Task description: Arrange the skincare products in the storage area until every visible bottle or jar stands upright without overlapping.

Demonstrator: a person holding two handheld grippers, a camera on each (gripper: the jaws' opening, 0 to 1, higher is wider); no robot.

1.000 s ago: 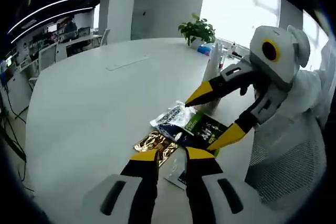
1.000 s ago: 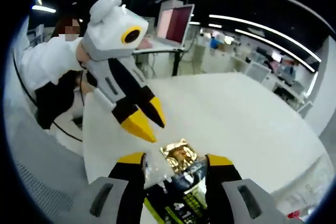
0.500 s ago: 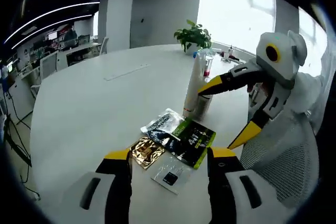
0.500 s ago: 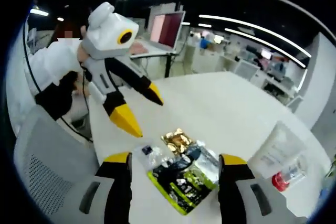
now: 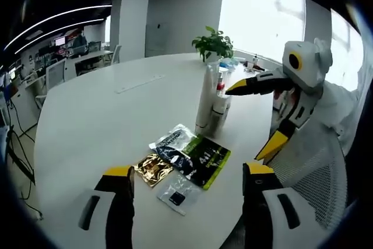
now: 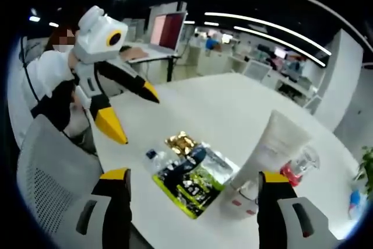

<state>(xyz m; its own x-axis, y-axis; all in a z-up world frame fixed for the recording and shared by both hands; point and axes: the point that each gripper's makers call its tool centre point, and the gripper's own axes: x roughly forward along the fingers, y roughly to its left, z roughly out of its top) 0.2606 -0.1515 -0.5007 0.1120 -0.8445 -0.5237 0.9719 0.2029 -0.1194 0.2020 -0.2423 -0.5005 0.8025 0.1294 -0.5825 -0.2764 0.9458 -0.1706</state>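
Note:
A tall white tube (image 5: pixel 205 98) stands upright on the round white table (image 5: pixel 105 115), with a clear bottle with a red part (image 5: pixel 219 104) close beside it. Flat sachets lie in front of them: a gold one (image 5: pixel 150 168), a green-black one (image 5: pixel 202 159), a silver-dark one (image 5: pixel 169 139) and a small clear packet (image 5: pixel 176 191). My left gripper (image 5: pixel 187 174) is open wide above the table's near edge, holding nothing. My right gripper (image 5: pixel 254 116) is open beside the tube. In the right gripper view the tube (image 6: pixel 273 146), the red-part bottle (image 6: pixel 298 168), the green sachet (image 6: pixel 187 185), the gold sachet (image 6: pixel 181 142), my right gripper (image 6: pixel 194 179) and my left gripper (image 6: pixel 133 114) all appear.
A potted plant (image 5: pixel 213 40) and small bottles stand at the table's far side. A grey mesh chair (image 6: pixel 44 173) sits at the table edge by the person in white (image 6: pixel 44 77). Office desks and a monitor (image 6: pixel 168 27) lie beyond.
Both grippers have drawn back from the sachets and spread their jaws much wider. The sachets now lie free on the table, and the tube and bottle have come into view.

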